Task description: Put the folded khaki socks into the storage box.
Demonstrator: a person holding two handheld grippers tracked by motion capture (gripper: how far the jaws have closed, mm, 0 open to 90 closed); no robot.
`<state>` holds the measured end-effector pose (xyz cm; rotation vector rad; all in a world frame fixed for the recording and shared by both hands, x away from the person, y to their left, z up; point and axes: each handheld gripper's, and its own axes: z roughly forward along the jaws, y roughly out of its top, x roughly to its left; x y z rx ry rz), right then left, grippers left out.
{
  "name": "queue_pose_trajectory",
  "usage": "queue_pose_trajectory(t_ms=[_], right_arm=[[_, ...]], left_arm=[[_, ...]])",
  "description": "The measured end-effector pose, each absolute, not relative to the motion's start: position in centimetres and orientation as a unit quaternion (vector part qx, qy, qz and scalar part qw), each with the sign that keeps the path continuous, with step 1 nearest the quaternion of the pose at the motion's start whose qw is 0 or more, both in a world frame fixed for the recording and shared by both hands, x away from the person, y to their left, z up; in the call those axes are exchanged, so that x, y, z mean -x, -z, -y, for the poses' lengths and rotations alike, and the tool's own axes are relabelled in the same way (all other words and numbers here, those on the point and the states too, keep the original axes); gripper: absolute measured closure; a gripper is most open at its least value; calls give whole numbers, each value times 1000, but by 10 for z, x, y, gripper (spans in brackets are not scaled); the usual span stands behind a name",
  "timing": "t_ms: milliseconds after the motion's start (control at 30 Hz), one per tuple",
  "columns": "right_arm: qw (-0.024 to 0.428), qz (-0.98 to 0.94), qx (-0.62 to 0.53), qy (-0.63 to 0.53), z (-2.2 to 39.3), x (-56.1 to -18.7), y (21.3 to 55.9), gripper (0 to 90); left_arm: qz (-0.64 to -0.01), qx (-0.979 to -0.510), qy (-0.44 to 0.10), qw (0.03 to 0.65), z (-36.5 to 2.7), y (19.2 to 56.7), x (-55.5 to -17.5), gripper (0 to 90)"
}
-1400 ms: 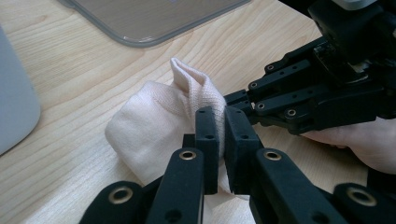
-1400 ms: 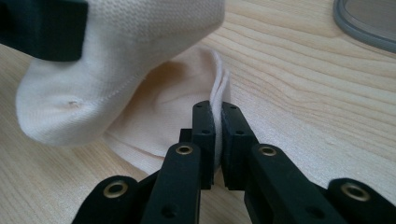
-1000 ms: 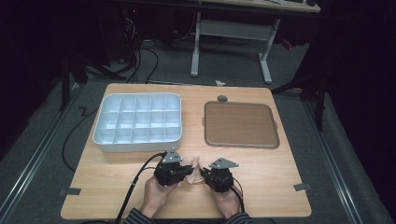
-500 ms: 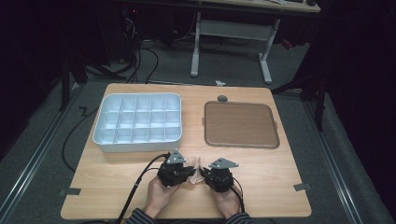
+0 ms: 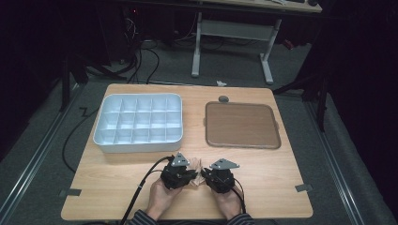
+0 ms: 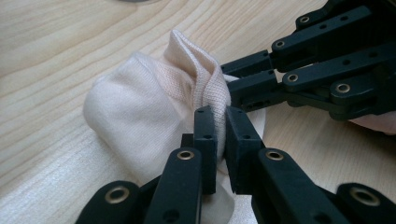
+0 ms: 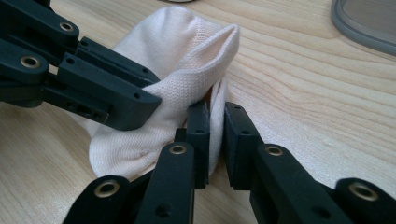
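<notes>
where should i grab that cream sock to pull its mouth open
Grip the ribbed cuff rim of the sock, one jaw pair on each lip, coming in low from opposite sides. The cuff stands up off the table as a raised fold; the left gripper and right gripper already pinch it there.

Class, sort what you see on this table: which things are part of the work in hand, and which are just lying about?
In use:
- cream sock, pinched at its cuff
- left gripper, shut on the cuff
- right gripper, jaws just opening, cuff between them

Lying about:
- white compartment tray
- brown flat tray
- small grey disc behind it
</notes>
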<state>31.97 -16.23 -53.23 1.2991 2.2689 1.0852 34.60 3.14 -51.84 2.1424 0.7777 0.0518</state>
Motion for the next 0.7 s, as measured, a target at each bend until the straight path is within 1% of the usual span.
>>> queue_pose_trajectory(t_ms=[200, 333, 500, 533, 700], right_arm=[[156, -790, -457, -377, 163, -320, 532, 766], [157, -788, -459, -379, 164, -320, 531, 728], [159, -780, -464, -389, 168, -319, 525, 676], [155, -779, -464, -391, 169, -319, 523, 675], [167, -777, -457, -400, 173, -317, 511, 685]], left_arm=[[-312, -852, -17, 421, -32, 518, -347, 825], [-311, -851, -18, 423, -34, 515, -346, 761], [-311, -847, -26, 430, -38, 509, -342, 629], [-311, -847, -29, 431, -40, 508, -341, 616], [-309, -842, -33, 440, -45, 502, -339, 559]])
